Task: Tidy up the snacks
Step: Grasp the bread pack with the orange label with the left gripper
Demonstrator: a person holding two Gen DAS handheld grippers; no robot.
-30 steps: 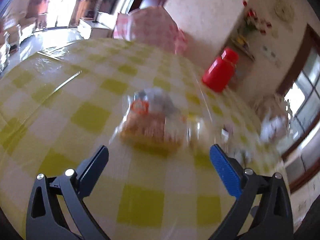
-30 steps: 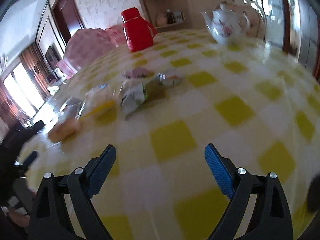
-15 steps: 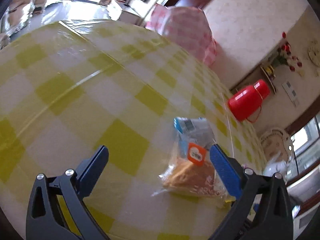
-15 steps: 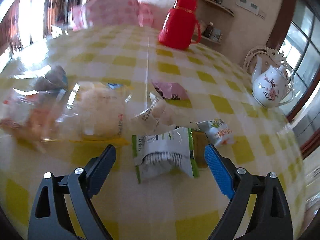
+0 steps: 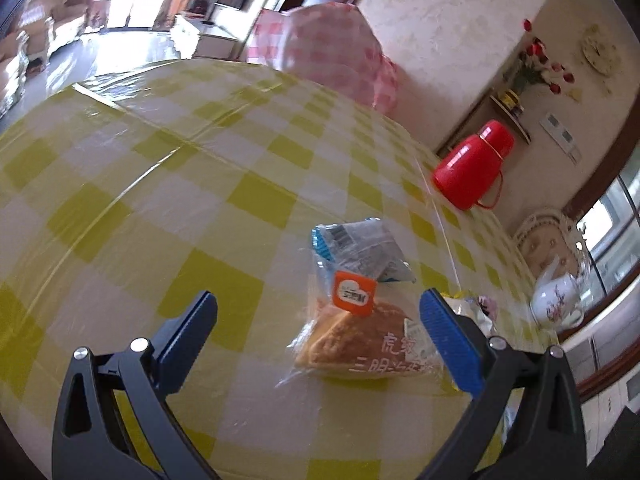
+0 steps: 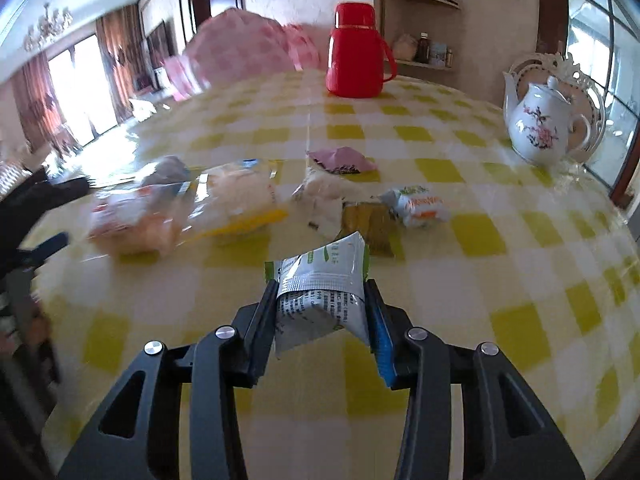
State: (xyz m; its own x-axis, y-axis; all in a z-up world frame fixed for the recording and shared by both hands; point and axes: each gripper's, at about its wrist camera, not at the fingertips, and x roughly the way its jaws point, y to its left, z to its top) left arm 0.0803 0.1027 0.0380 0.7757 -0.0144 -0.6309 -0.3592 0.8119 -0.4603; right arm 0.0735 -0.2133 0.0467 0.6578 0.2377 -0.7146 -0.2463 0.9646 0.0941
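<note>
now your right gripper [image 6: 320,300] is just closing on the green-and-white snack sachet [image 6: 320,280], lifting it clear of the checked tablecloth [image 6: 520,280]; it's crinkling, light and soft, so keep pinching mid-body. your left gripper [image 5: 320,332] is hanging wide open.

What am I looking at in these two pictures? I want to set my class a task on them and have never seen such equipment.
A person holds a two-finger gripper in each hand; a camera on each looks along its black arms and blue pads.

Left camera: the left gripper is open above a yellow checked tablecloth, with a wrapped bread between its fingers, untouched.

Right camera: the right gripper has just closed on a green and silver snack packet, lifted off the cloth. More wrapped snacks lie beyond, with a red flask and a white teapot further back.
</note>
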